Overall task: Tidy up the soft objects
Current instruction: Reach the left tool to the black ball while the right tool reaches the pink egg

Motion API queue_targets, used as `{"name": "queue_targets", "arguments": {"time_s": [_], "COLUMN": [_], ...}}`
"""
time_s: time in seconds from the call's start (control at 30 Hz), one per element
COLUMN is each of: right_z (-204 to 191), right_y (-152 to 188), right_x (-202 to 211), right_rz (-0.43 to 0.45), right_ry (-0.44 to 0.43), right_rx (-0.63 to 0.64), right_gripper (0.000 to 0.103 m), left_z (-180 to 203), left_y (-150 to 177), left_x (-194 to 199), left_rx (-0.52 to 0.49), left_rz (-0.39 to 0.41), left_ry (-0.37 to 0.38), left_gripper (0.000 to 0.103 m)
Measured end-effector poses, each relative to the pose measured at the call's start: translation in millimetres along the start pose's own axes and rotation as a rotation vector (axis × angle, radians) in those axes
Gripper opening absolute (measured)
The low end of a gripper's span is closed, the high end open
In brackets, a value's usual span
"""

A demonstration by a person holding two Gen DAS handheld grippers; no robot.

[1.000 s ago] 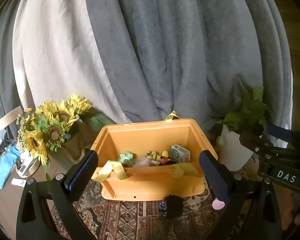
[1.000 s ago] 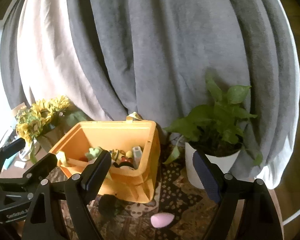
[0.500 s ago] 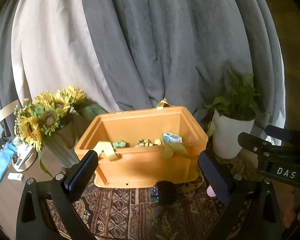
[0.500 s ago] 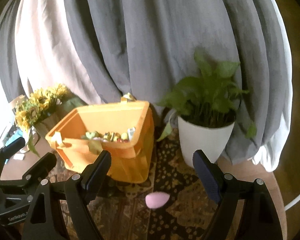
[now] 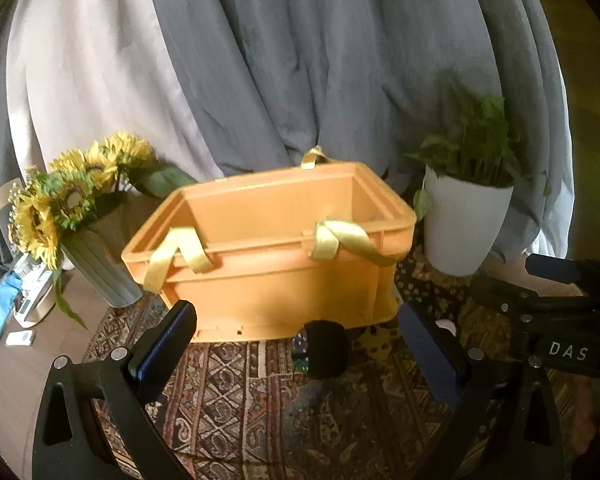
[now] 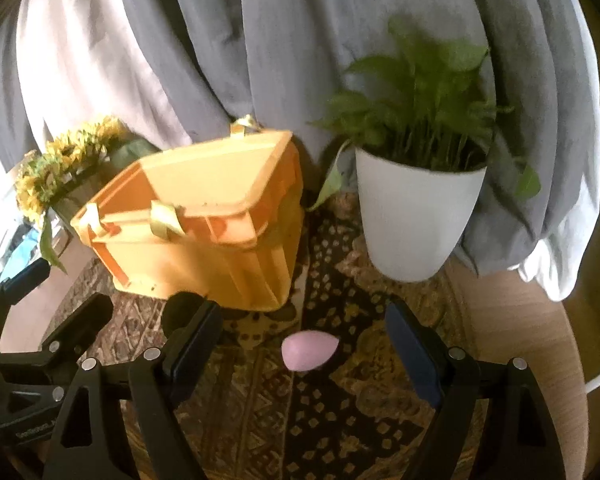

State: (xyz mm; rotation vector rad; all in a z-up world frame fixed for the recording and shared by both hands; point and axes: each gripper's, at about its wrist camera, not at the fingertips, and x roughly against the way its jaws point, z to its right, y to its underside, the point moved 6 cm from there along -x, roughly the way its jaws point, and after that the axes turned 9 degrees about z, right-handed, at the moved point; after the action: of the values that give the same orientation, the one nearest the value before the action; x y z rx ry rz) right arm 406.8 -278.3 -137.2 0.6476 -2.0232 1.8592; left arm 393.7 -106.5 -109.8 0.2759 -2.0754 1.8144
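Fingers (image 5: 162, 344) of our left gripper (image 5: 296, 344): spread, empty; right gripper (image 6: 304, 344): likewise. Pink egg-shaped sponge (image 6: 309, 350): lower centre, on patterned rug (image 6: 340, 420). Orange crate (image 5: 276, 252): centre frame.

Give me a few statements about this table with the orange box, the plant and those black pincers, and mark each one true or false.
1. The pink egg-shaped sponge lies on the patterned rug, outside the orange box. True.
2. The right gripper is clamped on the pink sponge. False: its jaws stand open and the sponge lies apart from both of them.
3. The potted plant sits in a white pot to the right of the box. True.
4. The sunflowers stand inside the orange box. False: they are in a vase beside it, on its left.
5. The left gripper holds the black round object. False: its jaws are open and the object rests on the rug.
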Motion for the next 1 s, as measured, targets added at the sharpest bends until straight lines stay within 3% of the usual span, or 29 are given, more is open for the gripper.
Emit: {"name": "queue_targets", "arguments": {"time_s": [0.53, 1.0], "right_z": [9, 15], "right_y": [38, 56], "right_x": [-44, -76], "right_rz": [-0.127, -0.174], "right_ry": [0.007, 0.013], "right_rx": [-0.010, -0.006], "right_gripper": [0.084, 0.084], "left_z": [7, 12], "left_y": [45, 71], "left_x": [-40, -78], "left_rx": [-0.016, -0.048], "left_rz": [-0.111, -0.174], "left_ry": [0.017, 0.024], "left_gripper": [0.103, 0.103]}}
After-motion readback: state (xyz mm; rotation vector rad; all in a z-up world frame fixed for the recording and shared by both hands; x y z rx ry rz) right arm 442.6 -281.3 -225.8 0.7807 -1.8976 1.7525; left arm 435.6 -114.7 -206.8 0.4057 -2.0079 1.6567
